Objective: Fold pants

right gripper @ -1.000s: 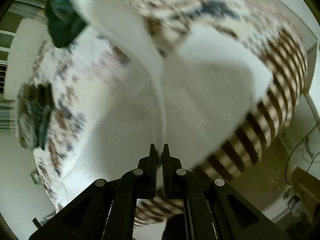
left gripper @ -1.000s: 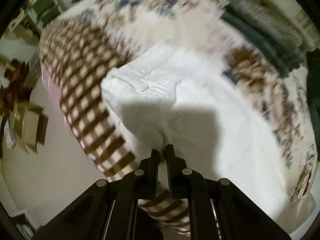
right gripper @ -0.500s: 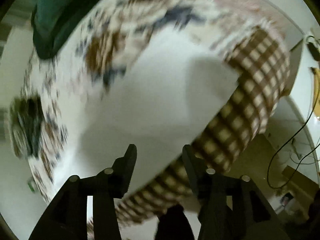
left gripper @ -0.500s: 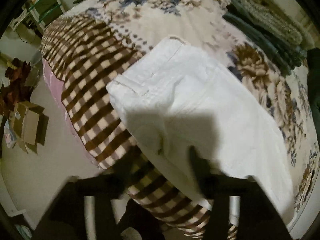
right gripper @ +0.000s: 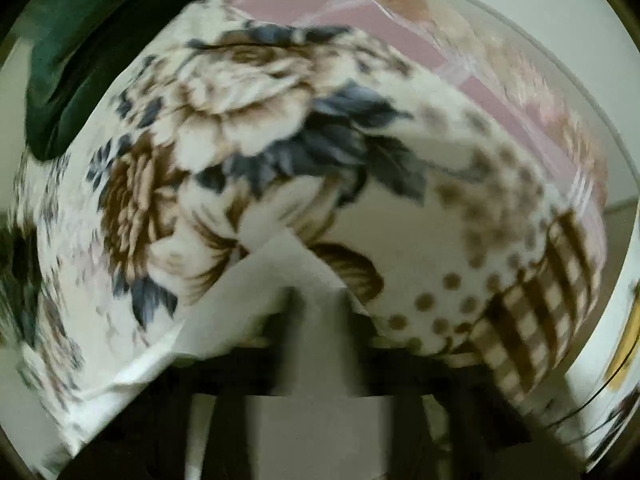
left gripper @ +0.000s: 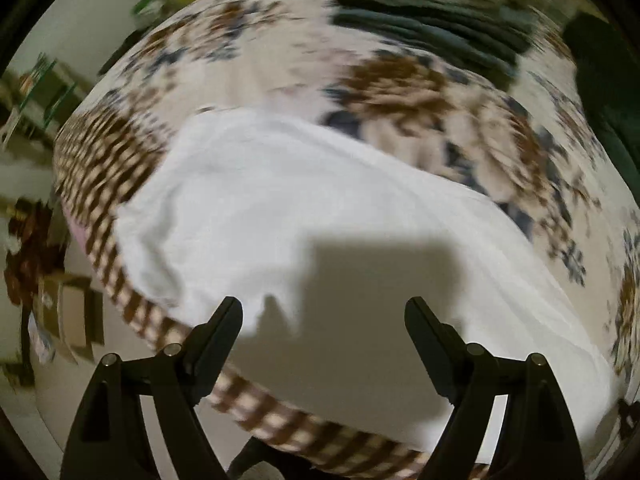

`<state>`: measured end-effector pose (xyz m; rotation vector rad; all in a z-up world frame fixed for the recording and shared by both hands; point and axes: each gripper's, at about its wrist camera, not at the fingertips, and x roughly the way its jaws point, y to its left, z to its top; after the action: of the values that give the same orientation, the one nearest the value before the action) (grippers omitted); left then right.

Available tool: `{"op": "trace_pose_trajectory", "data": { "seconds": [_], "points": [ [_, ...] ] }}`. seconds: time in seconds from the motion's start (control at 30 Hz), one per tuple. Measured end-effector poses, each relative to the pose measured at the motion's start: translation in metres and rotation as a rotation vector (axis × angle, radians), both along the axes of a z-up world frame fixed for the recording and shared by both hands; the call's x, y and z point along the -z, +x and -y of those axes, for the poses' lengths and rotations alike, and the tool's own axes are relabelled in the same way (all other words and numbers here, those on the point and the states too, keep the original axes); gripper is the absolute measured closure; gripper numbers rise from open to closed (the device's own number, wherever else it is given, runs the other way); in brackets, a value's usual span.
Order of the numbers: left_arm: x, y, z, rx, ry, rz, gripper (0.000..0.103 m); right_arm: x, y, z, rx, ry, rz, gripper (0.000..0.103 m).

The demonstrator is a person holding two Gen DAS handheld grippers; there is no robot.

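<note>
Nearest us, the left hand-held gripper (left gripper: 323, 316) hangs released, its two fingers (left gripper: 224, 322) spread wide with nothing between them, just above the near edge of the pants (left gripper: 304, 216). The right hand-held gripper (right gripper: 320, 320) is smeared by blur in its own view; we cannot tell whether it is released or clenched, and a pale corner of the pants (right gripper: 276, 276) lies right at its tip.

The white pants lie flat along the near edge of the bed (left gripper: 420, 92), one end at the left by the checked border of the bedspread, the rest running off to the right. We judge one fold to be laid down and nothing gripped on the left, so we are between folds.

Next we would need a fresh grasp on both corners of one end, then carry that end over the other and line up the edges.

Farther off, a pile of dark green clothes (left gripper: 432, 28) sits at the far side of the bed.
</note>
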<state>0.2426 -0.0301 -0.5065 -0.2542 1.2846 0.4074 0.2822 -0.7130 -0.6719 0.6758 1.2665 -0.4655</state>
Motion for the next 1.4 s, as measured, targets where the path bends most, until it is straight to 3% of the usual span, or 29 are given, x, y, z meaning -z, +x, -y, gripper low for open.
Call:
{"op": "trace_pose_trajectory", "data": {
  "seconds": [0.1, 0.23, 0.33, 0.43, 0.47, 0.5, 0.6, 0.8, 0.9, 0.93, 0.97, 1.0, 1.13, 1.23, 1.27, 1.33, 1.37, 1.4],
  "points": [
    [0.001, 0.007, 0.025, 0.049, 0.002, -0.001, 0.02, -0.041, -0.014, -0.016, -0.034, -0.069, 0.121, 0.095],
    [0.002, 0.012, 0.042, 0.09, 0.023, 0.002, 0.02, -0.106, -0.045, -0.018, -0.006, -0.082, 0.318, 0.096],
    [0.008, 0.012, 0.045, 0.098, 0.034, -0.013, 0.02, -0.123, -0.046, -0.02, -0.018, -0.091, 0.352, 0.096],
    [0.015, 0.008, 0.044, 0.089, 0.034, -0.031, 0.02, -0.092, -0.029, -0.009, -0.038, -0.059, 0.272, 0.094],
    [0.018, 0.006, 0.042, 0.085, 0.039, -0.038, 0.02, -0.08, -0.025, -0.008, -0.045, -0.036, 0.236, 0.084],
    [0.019, 0.004, 0.041, 0.083, 0.04, -0.042, 0.02, -0.059, -0.019, -0.001, -0.048, -0.002, 0.178, 0.067],
    [0.023, -0.006, 0.034, 0.072, 0.037, -0.06, 0.02, -0.029, -0.037, 0.015, 0.045, 0.058, 0.106, 0.063],
    [0.029, -0.034, 0.015, 0.04, 0.036, -0.093, 0.02, -0.011, -0.105, -0.005, 0.25, 0.292, 0.153, 0.062],
    [0.033, -0.045, 0.0, -0.004, 0.039, -0.106, 0.02, 0.019, -0.113, -0.028, 0.288, 0.371, 0.108, 0.063],
    [0.034, -0.048, -0.005, -0.023, 0.034, -0.109, 0.02, 0.03, -0.114, -0.034, 0.304, 0.391, 0.096, 0.066],
    [0.035, -0.051, -0.01, -0.042, 0.029, -0.111, 0.02, 0.041, -0.115, -0.039, 0.333, 0.412, 0.106, 0.092],
    [0.034, -0.052, -0.014, -0.053, 0.023, -0.111, 0.02, 0.044, -0.114, -0.043, 0.343, 0.413, 0.121, 0.099],
    [0.028, -0.06, -0.032, -0.104, 0.012, -0.091, 0.02, 0.009, -0.116, -0.061, 0.292, 0.224, 0.136, 0.1],
    [0.028, -0.064, -0.047, -0.136, 0.001, -0.088, 0.02, 0.021, -0.118, -0.065, 0.262, 0.221, 0.072, 0.099],
    [0.029, -0.066, -0.055, -0.157, -0.013, -0.092, 0.02, 0.026, -0.117, -0.064, 0.258, 0.244, 0.056, 0.097],
    [0.029, -0.07, -0.07, -0.194, -0.038, -0.091, 0.02, 0.028, -0.116, -0.065, 0.245, 0.275, 0.031, 0.083],
    [0.028, -0.072, -0.081, -0.221, -0.054, -0.081, 0.02, 0.022, -0.114, -0.069, 0.238, 0.286, 0.027, 0.072],
    [0.026, -0.074, -0.092, -0.247, -0.065, -0.073, 0.02, 0.013, -0.114, -0.076, 0.233, 0.295, 0.047, 0.069]
  ]
}}
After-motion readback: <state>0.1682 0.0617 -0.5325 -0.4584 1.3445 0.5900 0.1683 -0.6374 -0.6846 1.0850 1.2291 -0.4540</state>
